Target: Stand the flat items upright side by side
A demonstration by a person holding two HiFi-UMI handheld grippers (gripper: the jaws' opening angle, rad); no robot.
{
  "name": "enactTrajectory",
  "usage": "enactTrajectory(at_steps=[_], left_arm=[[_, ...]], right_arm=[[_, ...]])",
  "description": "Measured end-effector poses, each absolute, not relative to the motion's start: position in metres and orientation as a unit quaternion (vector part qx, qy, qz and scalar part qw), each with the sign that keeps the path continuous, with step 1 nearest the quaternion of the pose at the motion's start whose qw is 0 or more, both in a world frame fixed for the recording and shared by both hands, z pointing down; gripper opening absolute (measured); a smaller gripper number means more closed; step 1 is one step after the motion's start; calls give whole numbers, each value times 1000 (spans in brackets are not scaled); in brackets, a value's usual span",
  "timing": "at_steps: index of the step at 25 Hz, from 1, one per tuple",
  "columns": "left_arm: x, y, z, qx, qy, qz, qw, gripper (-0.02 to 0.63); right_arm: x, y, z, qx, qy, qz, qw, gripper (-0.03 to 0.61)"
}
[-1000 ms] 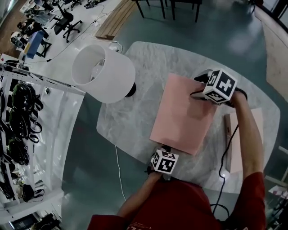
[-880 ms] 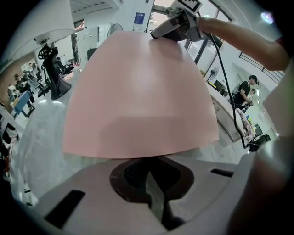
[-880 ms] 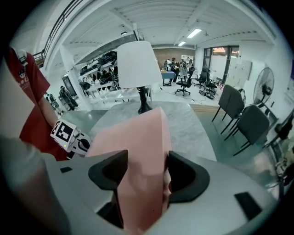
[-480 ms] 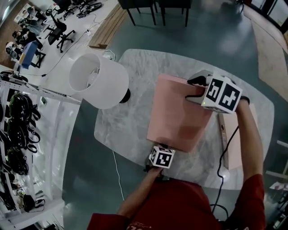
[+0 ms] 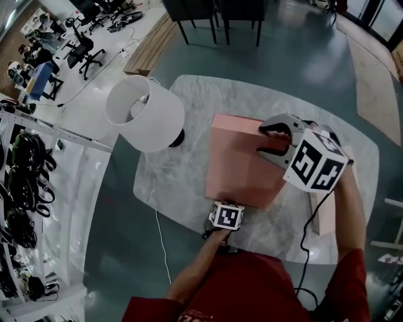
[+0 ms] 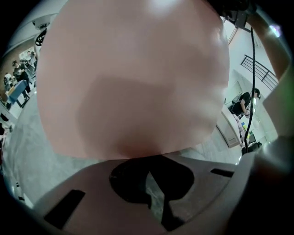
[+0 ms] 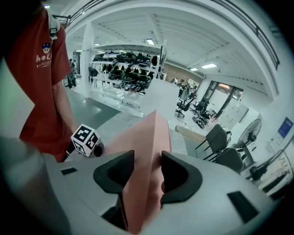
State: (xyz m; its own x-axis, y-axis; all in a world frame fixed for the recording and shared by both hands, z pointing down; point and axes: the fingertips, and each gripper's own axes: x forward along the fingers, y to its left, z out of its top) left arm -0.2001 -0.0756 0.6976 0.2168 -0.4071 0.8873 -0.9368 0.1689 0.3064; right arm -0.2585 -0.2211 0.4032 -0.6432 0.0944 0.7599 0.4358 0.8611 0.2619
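Observation:
A large flat pink board stands tilted on the marble table, its far edge lifted. My right gripper holds that far edge; in the right gripper view the board sits between both pads, and the jaws have just been closing onto it. My left gripper stays at the board's near edge. In the left gripper view the board fills the picture above the jaws, which stand almost together with only table showing between them. A second pale flat board lies at the table's right.
A lamp with a wide white shade stands on the table's left end, close to the pink board. Dark chairs are beyond the far side. A black cable runs along my right arm. White shelving stands at left.
My right gripper has risen with the board's far edge, tipping the board up from flat. The left gripper has kept its place at the near edge.

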Motion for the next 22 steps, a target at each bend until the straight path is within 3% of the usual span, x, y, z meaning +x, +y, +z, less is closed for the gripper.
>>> enactTrajectory(at_steps=[7, 22], left_arm=[[-200, -73, 696, 591, -565, 269, 509, 6], [-208, -52, 678, 614, -591, 242, 463, 6]], right_arm=[[-248, -168, 379, -159, -877, -251, 378, 150], [-238, -108, 372, -116, -873, -284, 379, 144]])
